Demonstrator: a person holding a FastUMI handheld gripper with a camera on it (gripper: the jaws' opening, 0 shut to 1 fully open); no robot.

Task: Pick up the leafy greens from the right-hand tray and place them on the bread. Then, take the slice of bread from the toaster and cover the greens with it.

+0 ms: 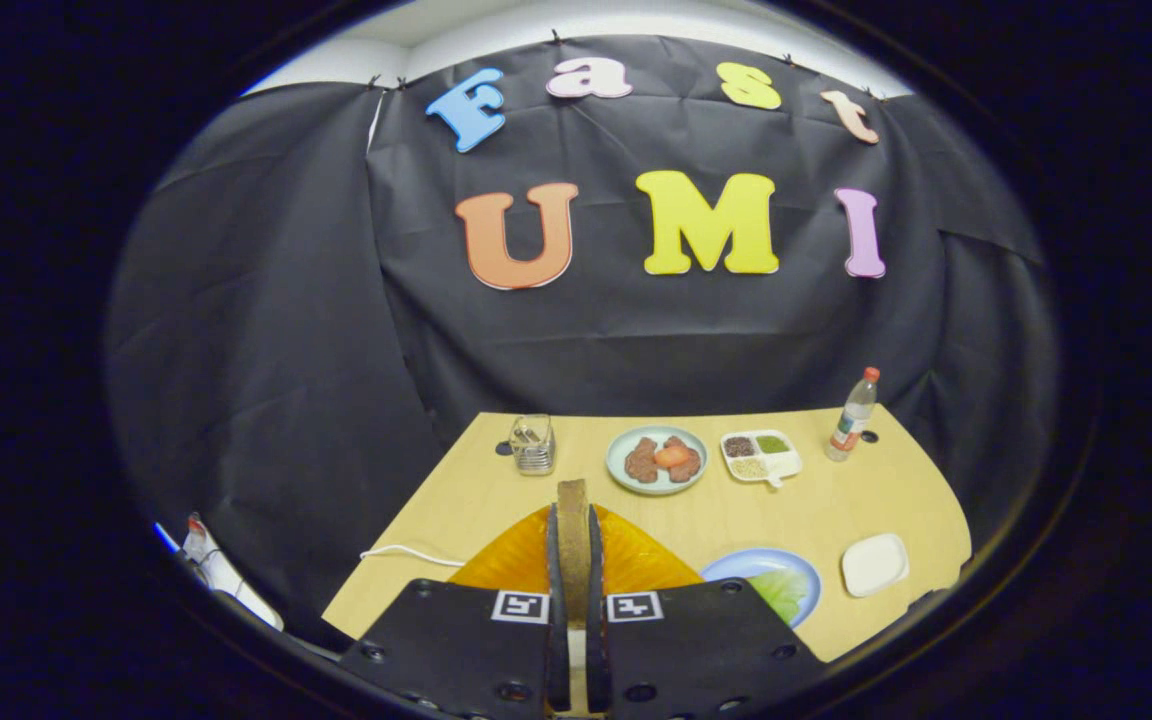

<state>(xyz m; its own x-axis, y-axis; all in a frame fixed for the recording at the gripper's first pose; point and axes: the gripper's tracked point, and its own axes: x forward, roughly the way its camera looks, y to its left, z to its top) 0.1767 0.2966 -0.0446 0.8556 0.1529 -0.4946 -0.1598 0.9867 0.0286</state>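
Item, tabletop (496,500): pale wood, carrying all goods listed below, set against the booth's dark wall. Item, orange tray (651,560): translucent, lying directly beneath and just ahead of the tongs; what it holds is hidden by them. Item, tongs (573,545): two black fingers (553,560) drawn close, clamped on an upright slice of bread (573,520) whose brown crust stands between and above the tips. Item, blue plate (771,585): at four o'clock from the tongs, just beside the orange tray, bearing leafy greens (781,592) part-hidden by the tongs' body. Item, green plate (656,460): at one o'clock beyond the tips, with two brown patties and an orange piece. Item, toaster (533,443): metal, at eleven o'clock, far side of the tabletop. Item, divided dish (761,455): white, three seasonings, right of the green plate. Item, white dish (874,563): at three o'clock, beyond the blue plate. Item, bottle (853,415): at two o'clock, far corner. Handling note, as judgement: the covering step appears in hand; keep the grip firm yet light to avoid crushing the slice, tip it flat low over the stack, square its edges, then part the fingers.
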